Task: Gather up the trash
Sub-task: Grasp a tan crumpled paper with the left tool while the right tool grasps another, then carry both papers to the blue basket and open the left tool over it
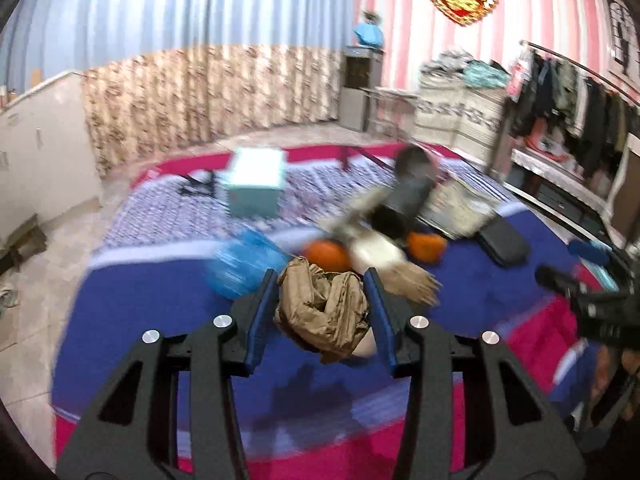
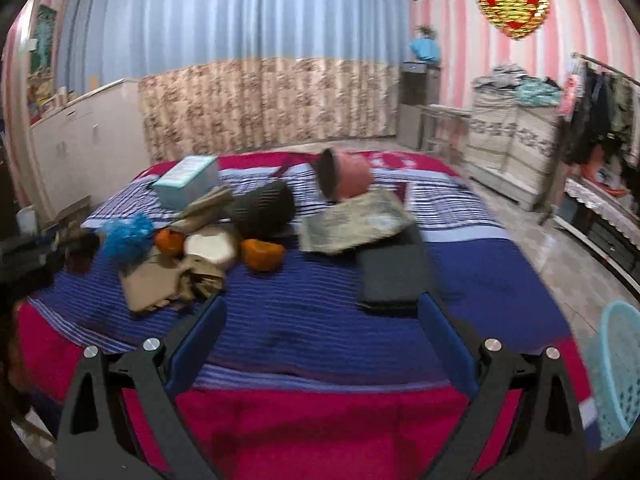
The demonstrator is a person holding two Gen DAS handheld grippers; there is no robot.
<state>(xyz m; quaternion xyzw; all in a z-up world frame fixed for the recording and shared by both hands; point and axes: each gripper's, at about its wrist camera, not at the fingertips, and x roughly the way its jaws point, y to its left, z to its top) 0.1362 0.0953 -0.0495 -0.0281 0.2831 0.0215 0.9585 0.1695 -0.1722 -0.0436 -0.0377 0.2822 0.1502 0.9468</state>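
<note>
My left gripper (image 1: 322,280) is shut on a crumpled brown paper wad (image 1: 322,312) and holds it above the blue striped bed cover (image 1: 160,320). Behind it lie a blue crumpled plastic bag (image 1: 244,264), orange peels (image 1: 326,254) and flat brown paper (image 1: 412,282). In the right wrist view my right gripper (image 2: 320,308) is open and empty above the bed's near edge (image 2: 320,420). The trash pile is ahead to its left: blue bag (image 2: 126,236), orange peels (image 2: 262,254), brown paper (image 2: 168,280). A light blue basket (image 2: 618,376) stands at the far right.
On the bed are a teal box (image 2: 186,180), a dark round mesh object (image 2: 264,208), a pink pot (image 2: 344,178), a patterned flat piece (image 2: 356,224) and a black flat case (image 2: 394,276). A clothes rack (image 2: 600,112) and dresser (image 2: 512,140) stand right.
</note>
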